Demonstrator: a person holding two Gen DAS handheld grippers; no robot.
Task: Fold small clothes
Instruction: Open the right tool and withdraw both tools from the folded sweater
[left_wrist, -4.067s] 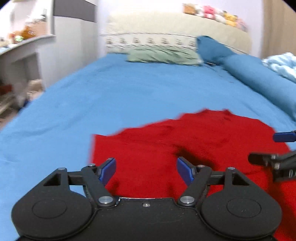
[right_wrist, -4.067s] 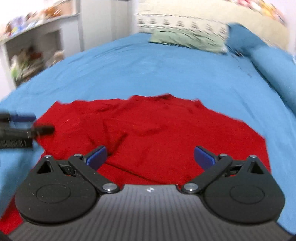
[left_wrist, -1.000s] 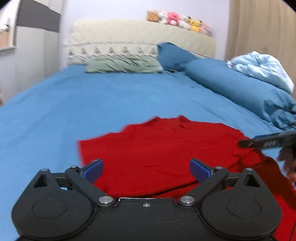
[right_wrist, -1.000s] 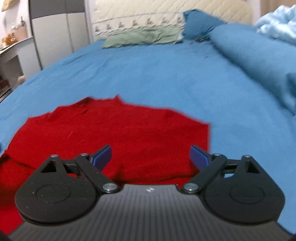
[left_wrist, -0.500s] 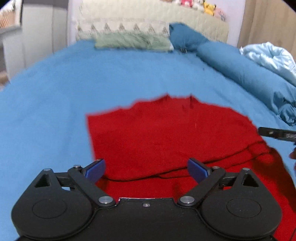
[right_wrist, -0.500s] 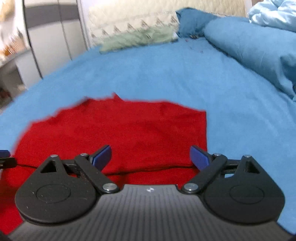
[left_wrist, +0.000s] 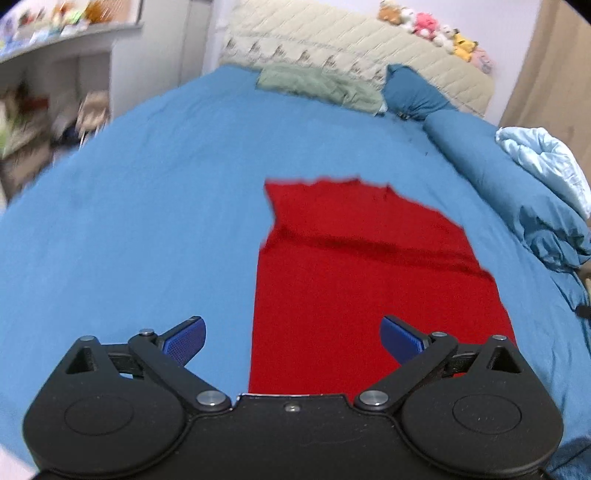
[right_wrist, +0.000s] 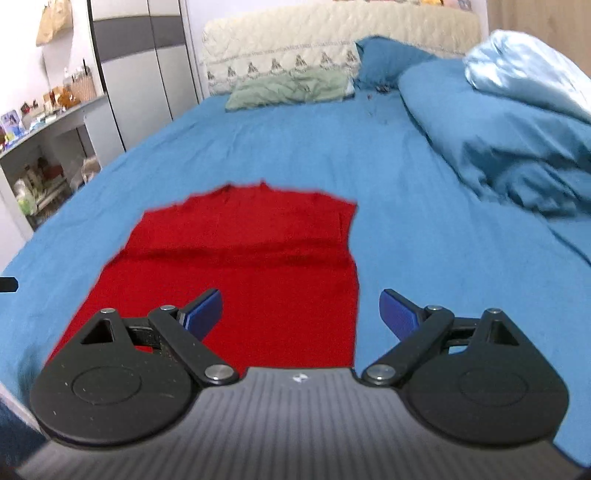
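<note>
A red garment (left_wrist: 369, 280) lies flat on the blue bed sheet (left_wrist: 147, 206), with a fold line across it. It also shows in the right wrist view (right_wrist: 251, 266). My left gripper (left_wrist: 291, 341) is open and empty, raised above the garment's near left edge. My right gripper (right_wrist: 301, 310) is open and empty, raised above the garment's near right edge. A dark tip of the left gripper shows at the left border of the right wrist view (right_wrist: 7, 284).
A rolled blue duvet (left_wrist: 517, 192) and a pale blue blanket (left_wrist: 546, 162) lie along the right side. A green pillow (left_wrist: 317, 83) and a blue pillow (left_wrist: 413, 94) sit at the cream headboard (left_wrist: 351, 40). Shelves (left_wrist: 44, 92) stand left of the bed.
Both grippers have pulled back and risen, so more of the bed shows. The garment now lies flat as a narrower rectangle with a crease across it. The right gripper has left the left wrist view.
</note>
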